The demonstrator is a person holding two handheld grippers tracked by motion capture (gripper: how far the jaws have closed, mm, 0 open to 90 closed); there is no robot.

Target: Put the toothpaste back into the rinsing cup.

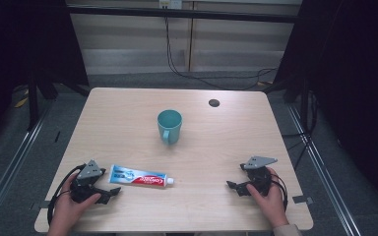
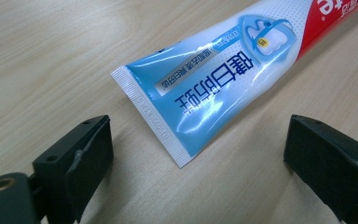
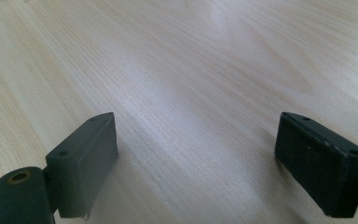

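lying flat, toothpaste tube (image 2: 223, 79) crimp faces left gripper's (image 2: 198, 154) spread jaws.

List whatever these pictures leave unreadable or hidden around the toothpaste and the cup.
- Toothpaste tube: cap end cut off by the left gripper view's top right edge.
- Tube print: too small to read in the high view.
- Cup: its inside bottom is hidden by its own wall, high view.
- Dark round spot on the table: too small to identify.
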